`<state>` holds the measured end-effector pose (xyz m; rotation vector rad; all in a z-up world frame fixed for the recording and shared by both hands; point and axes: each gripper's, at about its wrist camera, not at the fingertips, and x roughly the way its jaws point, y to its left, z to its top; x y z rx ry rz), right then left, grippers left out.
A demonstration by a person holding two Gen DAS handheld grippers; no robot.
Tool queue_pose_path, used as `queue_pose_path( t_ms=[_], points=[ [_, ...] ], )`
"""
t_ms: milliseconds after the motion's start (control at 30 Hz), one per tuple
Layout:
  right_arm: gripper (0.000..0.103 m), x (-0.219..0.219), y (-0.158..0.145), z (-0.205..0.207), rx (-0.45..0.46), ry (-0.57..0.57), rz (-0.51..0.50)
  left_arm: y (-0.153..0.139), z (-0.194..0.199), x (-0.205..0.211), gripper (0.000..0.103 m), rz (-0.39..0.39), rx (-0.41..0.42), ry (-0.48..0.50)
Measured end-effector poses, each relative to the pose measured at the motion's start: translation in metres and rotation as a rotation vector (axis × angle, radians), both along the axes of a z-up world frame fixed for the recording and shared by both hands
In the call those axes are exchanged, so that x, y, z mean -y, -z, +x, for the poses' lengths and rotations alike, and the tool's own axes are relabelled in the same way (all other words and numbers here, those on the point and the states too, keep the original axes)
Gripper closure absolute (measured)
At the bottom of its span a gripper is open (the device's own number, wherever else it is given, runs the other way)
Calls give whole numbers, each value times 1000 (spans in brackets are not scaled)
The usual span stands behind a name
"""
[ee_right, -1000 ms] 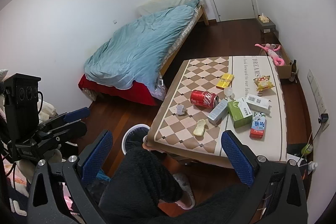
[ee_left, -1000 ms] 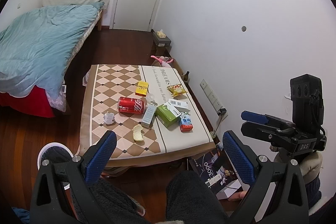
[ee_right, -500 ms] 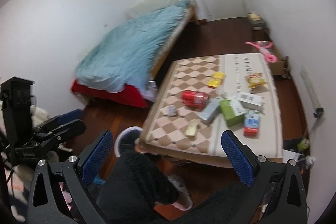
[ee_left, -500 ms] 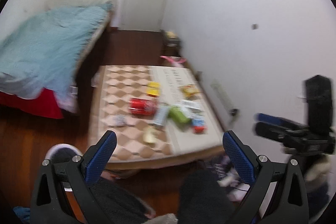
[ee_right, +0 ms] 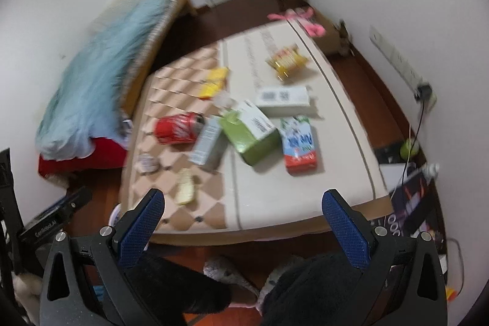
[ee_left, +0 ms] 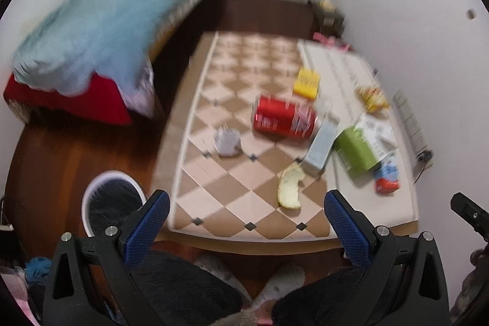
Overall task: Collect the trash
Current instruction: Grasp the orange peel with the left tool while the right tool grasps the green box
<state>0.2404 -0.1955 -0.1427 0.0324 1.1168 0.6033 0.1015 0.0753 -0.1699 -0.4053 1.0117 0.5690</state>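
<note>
Ahead of the released, empty left claw (ee_left: 246, 222) and right claw (ee_right: 241, 219), trash litters the table (ee_left: 232, 203): red can (ee_left: 284, 118), green carton (ee_right: 249, 132).

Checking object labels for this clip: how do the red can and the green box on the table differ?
The red can is a cylinder lying on its side on the checkered half of the table; the green box is a rectangular carton lying flat on the plain cream half. The can is all red with white lettering; the box is green with a white face. Both lie untouched, and both grippers are open.
</note>
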Motion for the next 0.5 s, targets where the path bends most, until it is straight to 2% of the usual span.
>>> queue_pose_path(
  t_ms=[67, 133, 200, 367, 500],
  points=[
    [0, -12, 24, 19, -38, 0, -16, 24, 18, -1, 0, -25, -50, 14],
    [15, -28, 44, 34, -71, -30, -37, 52, 36, -4, 0, -61, -107, 16],
    [21, -50, 60, 47, -87, -75, -80, 80, 52, -7, 0, -110, -158, 10],
    [21, -108, 85, 82, -49, -184, -241, 125, 71, -14, 0, -151, -250, -13],
    [21, -150, 109, 109, -36, -280, -391, 140, 80, -11, 1, -191, -259, -3]
  ],
)
